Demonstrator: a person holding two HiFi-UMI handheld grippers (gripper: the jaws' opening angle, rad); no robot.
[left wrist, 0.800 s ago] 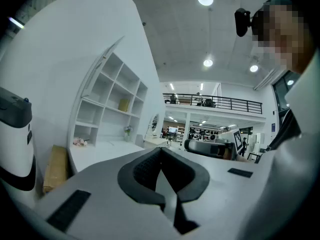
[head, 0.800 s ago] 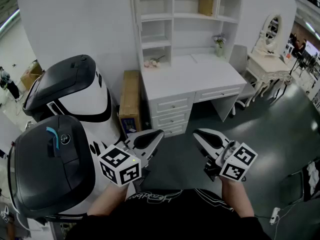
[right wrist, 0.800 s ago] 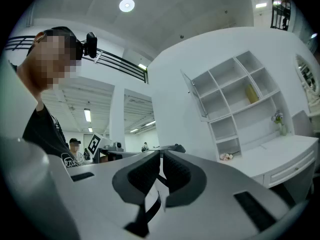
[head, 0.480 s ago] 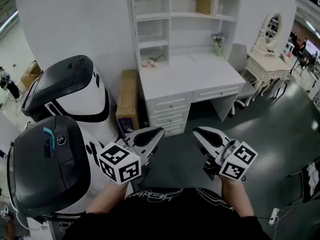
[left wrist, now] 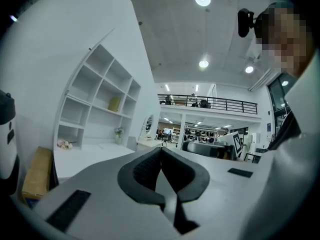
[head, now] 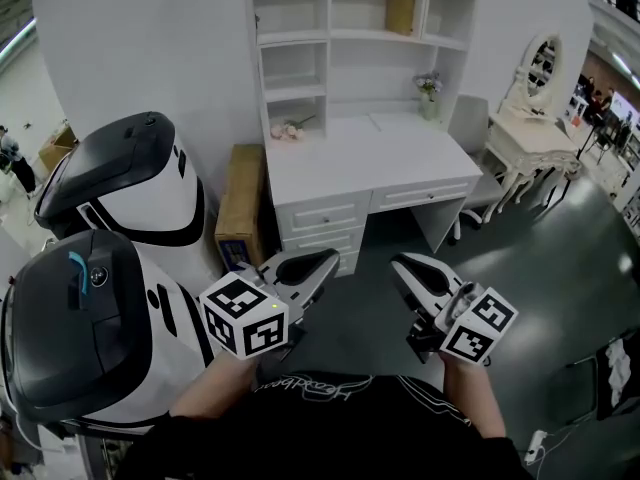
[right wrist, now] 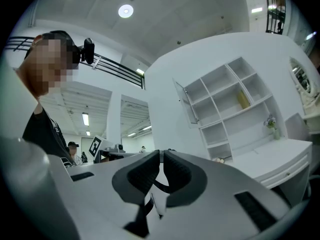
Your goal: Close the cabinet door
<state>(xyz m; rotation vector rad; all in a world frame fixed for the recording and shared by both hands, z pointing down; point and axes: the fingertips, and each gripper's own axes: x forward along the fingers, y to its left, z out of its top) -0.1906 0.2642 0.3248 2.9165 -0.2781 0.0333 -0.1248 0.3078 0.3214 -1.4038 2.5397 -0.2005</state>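
Plainly the cabinet door [right wrist: 187,103] is not yet shut: from my right gripper view it stands swung out as a thin panel at the top left corner of the white shelf unit [head: 295,38], up above the worktop [head: 350,158]. My head view cuts that corner off, so I cannot see the door from there. Nothing touches it; both my tools hang low in front of my body, well apart from the shelves, because I judge the reach has yet to begin. My left claw [left wrist: 161,150] is pressed together on nothing, and my right claw [right wrist: 161,154] is likewise closed and empty, which suits a job of pushing a panel rather than pinching it. A cardboard box [head: 240,203] leans beside the drawers, out of the door's way.
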